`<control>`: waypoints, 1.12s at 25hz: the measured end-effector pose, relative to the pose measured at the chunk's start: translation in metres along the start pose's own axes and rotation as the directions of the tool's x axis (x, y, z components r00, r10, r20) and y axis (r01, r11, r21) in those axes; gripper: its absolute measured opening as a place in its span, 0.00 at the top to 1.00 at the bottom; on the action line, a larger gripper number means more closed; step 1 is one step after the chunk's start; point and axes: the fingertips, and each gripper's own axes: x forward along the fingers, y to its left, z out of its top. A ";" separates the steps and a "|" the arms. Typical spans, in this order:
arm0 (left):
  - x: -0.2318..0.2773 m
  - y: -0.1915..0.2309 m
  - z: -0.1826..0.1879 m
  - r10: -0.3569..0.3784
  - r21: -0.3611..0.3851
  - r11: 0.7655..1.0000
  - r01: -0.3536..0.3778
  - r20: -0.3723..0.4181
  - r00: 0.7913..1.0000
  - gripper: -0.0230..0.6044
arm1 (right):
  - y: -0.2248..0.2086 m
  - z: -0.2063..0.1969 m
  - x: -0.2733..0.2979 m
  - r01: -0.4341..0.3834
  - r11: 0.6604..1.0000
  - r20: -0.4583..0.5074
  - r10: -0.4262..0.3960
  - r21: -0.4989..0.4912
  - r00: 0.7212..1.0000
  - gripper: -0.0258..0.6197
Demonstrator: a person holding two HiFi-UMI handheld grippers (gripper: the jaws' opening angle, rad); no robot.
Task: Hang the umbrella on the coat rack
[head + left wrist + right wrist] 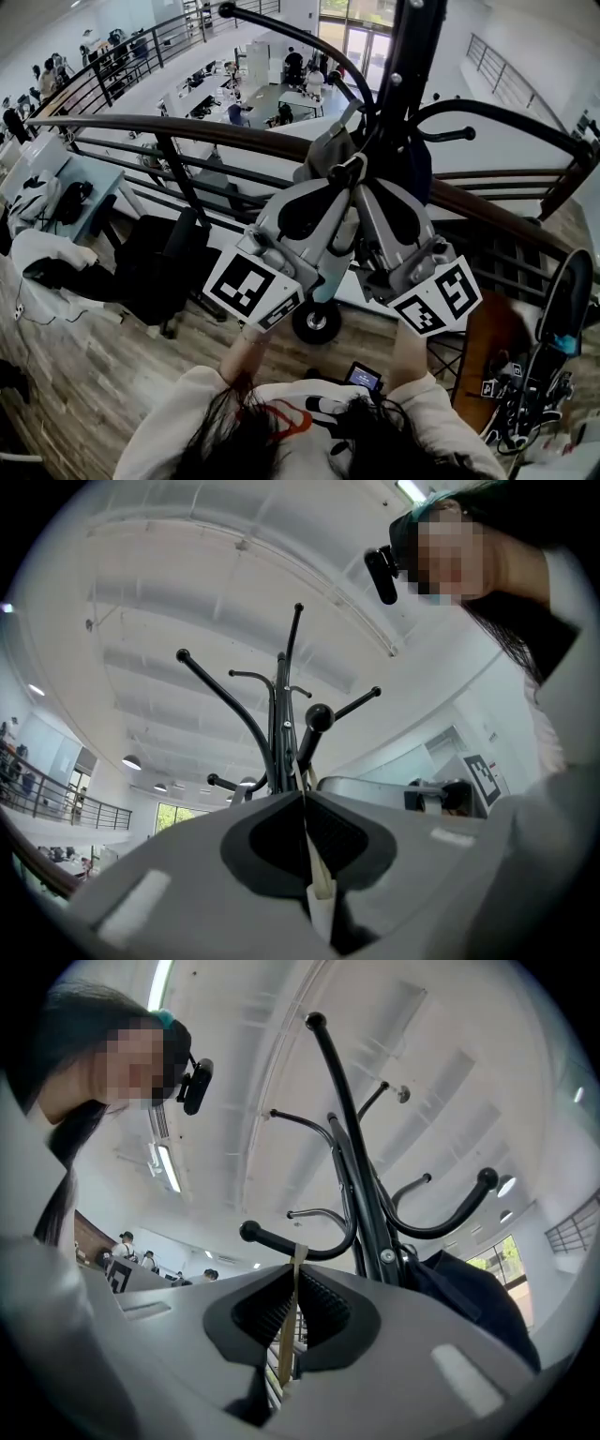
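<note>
Right gripper view — umbrella strap (289,1316) between jaws

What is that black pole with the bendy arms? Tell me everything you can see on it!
The coat rack is a black, metal-looking upright pole with curved arms at several heights, each ending in a round knob. A tan strap crosses one low arm, pinched by the right gripper. Dark umbrella fabric sits right beside the pole.
</note>
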 end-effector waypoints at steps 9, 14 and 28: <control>-0.022 0.008 -0.013 0.032 -0.055 0.998 -0.033 -0.027 0.999 0.86 | 0.005 -0.013 -0.022 0.055 0.998 -0.040 -0.056 -0.016 0.998 0.88; -0.045 0.013 -0.028 0.057 -0.098 0.993 -0.064 -0.073 0.996 0.86 | 0.017 -0.023 -0.032 0.064 0.998 -0.053 -0.063 0.024 0.997 0.87; -0.129 -0.005 -0.058 0.074 -0.194 0.975 -0.110 -0.183 0.980 0.86 | 0.071 -0.067 -0.058 0.130 0.987 -0.143 -0.116 0.093 0.983 0.88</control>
